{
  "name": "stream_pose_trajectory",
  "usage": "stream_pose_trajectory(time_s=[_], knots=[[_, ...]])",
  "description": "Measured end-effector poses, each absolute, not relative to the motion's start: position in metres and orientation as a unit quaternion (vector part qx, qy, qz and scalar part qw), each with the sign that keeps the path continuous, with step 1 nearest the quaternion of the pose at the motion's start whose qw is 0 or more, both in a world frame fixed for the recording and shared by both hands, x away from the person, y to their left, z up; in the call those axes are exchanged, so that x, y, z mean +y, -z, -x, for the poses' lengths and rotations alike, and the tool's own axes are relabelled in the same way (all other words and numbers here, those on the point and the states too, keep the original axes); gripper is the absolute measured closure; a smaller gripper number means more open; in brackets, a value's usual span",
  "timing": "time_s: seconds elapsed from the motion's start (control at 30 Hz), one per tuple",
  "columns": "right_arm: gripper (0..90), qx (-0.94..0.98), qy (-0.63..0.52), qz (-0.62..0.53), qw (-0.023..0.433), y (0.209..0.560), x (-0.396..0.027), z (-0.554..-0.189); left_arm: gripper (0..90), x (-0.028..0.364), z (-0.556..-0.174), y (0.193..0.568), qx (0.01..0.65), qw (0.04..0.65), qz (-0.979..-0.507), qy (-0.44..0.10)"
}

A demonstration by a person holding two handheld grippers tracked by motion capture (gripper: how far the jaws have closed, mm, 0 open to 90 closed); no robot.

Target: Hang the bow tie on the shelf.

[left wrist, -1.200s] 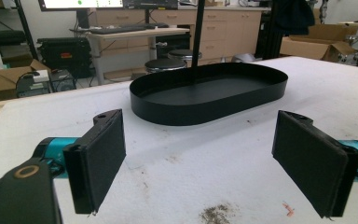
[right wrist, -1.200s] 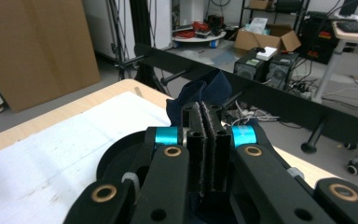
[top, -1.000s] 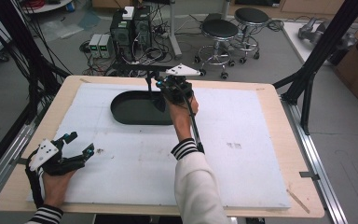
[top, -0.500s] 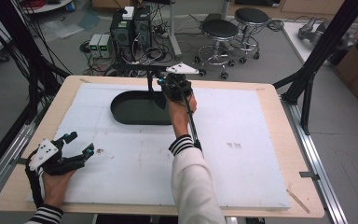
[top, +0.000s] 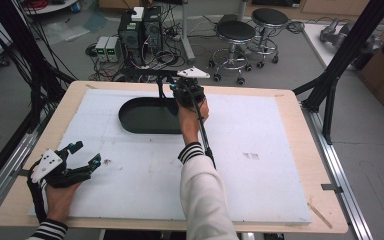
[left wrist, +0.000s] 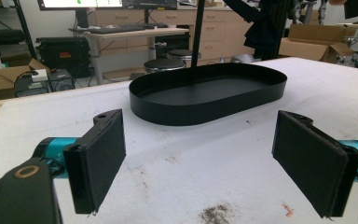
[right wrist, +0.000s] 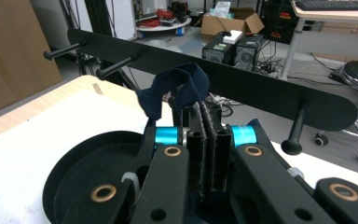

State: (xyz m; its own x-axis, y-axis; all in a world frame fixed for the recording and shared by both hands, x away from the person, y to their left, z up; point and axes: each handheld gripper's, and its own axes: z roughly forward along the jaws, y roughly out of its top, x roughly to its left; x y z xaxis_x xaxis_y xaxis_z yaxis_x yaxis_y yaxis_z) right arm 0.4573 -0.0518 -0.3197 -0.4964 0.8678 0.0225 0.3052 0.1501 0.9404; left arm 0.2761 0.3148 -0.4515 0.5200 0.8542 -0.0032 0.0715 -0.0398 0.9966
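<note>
Since a second ago the right claw (top: 172,91) has eased a little further over the tray's far end, toward the rack; the left claw (top: 84,154) has not shifted. The tray (top: 140,122) lies where it was.

In the right gripper view the jaws are pressed together on a dark blue strap (right wrist: 179,88), which loops up out of the pads and folds over to the left. How much of it hangs below the jaws cannot be seen, as the gripper body covers that part. Just beyond the loop runs a black rack bar (right wrist: 242,88) with round-tipped pegs (right wrist: 292,140); whether the strap touches a peg is hard to tell. Below and left of the claw is the tray's rounded end.

From above, the hand (top: 192,112) and grey plate cover the strap and the jaws.

The left claw rests low on the white mat (top: 260,150), its pads (left wrist: 100,163) wide apart with nothing between them. The tray sits well ahead of it, a thin post (left wrist: 196,37) rising from it, its top cut off.
</note>
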Motion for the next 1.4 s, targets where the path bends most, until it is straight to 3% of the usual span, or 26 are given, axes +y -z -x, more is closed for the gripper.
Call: stream_pose_trajectory(time_s=[1.0, 1.4], knots=[[87.8, 0.734, -0.443, -0.443, 0.262, 0.341, -0.049, -0.469, 17.6, 0.315, -0.276, 0.452, 0.359, 0.591, -0.642, -0.331], [75.5, 0.743, -0.437, -0.437, 0.257, 0.348, -0.056, -0.47, 17.6, 0.316, -0.275, 0.451, 0.359, 0.591, -0.643, -0.331]])
